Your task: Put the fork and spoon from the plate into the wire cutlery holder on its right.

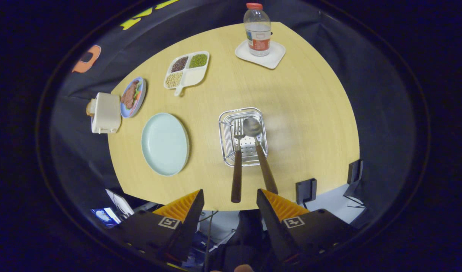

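Observation:
The wire cutlery holder [243, 136] stands on the round wooden table [298, 124], seen from above. A fork [237, 162] and a spoon [259, 155] both stand in it, heads down inside the basket and brown handles leaning out toward me. The pale blue plate [165, 144] lies bare to the holder's left. My gripper [231, 198] is open, high above the table's near edge, with nothing between its fingers. The two handle ends sit just ahead of the fingertips, the spoon's close to the right finger [280, 207].
A water bottle [257, 29] stands on a white coaster [260, 53] at the far side. A divided dish of beans [186, 70], a small blue plate with food [133, 96] and a cream box [105, 113] sit beyond and left of the plate. Black clamps [306, 190] grip the near edge.

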### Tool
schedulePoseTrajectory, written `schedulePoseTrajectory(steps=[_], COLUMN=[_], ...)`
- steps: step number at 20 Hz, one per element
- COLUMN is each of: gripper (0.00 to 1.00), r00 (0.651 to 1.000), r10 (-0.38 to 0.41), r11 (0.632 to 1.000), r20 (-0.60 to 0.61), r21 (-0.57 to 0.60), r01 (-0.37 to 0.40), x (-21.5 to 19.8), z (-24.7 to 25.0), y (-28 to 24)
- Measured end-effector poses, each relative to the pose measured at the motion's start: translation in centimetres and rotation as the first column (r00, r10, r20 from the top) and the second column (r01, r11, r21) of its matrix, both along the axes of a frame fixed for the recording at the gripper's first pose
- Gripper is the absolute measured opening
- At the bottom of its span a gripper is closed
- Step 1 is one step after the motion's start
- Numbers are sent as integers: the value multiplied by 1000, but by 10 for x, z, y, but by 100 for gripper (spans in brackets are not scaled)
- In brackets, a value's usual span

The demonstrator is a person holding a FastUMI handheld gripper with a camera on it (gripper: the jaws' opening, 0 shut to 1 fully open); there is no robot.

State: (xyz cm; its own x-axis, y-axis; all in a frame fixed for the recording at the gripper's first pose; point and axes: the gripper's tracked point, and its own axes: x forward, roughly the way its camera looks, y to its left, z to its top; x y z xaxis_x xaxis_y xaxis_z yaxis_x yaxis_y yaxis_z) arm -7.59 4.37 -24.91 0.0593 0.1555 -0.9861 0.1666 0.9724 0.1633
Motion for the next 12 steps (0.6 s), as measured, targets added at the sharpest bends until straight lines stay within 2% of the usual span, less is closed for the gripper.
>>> schedulePoseTrajectory(steps=[1, 3, 5, 7, 9, 12], gripper=[91, 97, 97, 97, 97, 97], r00=[1000, 994, 981, 946, 881, 739], r10=[12, 23, 22, 30, 70, 101], r11=[1000, 999, 999, 998, 995, 991], r20=[28, 103, 191, 321, 468, 665], r21=[-15, -41, -50, -54, -97, -131], r01=[-11, -19, -12, -13, -28, -18], x=[4, 18, 35, 57, 78, 99], z=[4, 16, 34, 59, 91, 150], y=[-1, -4, -5, -7, -13, -15])
